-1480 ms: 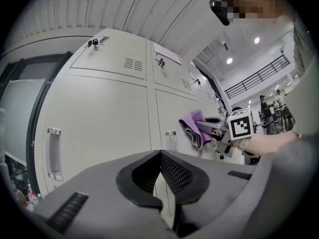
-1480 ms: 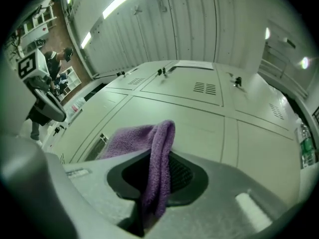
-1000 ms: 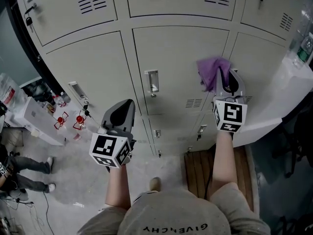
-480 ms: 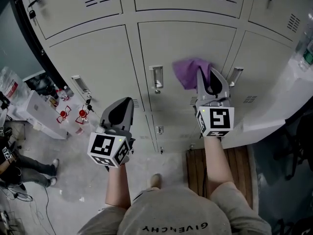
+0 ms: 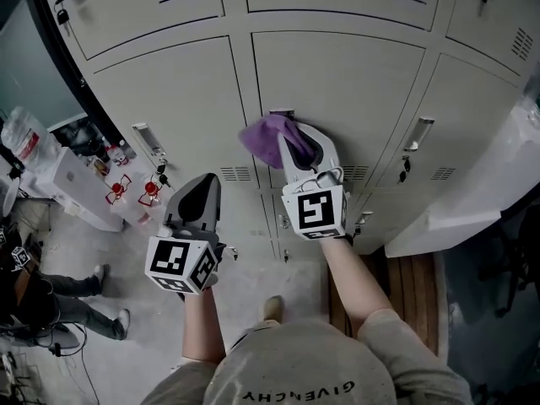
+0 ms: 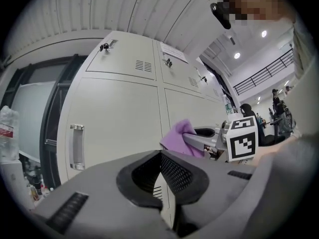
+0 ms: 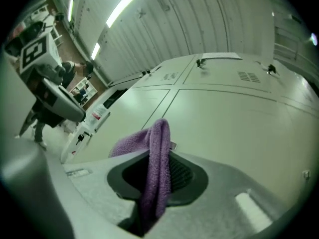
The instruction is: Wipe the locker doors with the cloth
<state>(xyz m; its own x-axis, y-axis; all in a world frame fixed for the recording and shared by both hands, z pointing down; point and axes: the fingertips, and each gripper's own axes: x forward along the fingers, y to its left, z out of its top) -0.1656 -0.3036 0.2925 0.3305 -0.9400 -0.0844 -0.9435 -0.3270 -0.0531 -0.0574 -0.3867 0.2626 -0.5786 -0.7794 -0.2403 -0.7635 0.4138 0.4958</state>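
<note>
The purple cloth (image 5: pixel 267 138) sits bunched against the middle locker door (image 5: pixel 354 83), at its left edge by the handle, so most of that door's face lies to the cloth's right. The right gripper (image 5: pixel 295 146) pinches it, the wad spilling leftward off the jaw tips. The left gripper (image 5: pixel 203 194) has its jaws pressed together on nothing and hangs before the left door (image 5: pixel 177 99), apart from the cloth. The sweep looks to be the right's job.

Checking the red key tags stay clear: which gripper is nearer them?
Left. The left gripper sits just right of the red key tags; the right gripper, clamping the cloth, is farther right.
</note>
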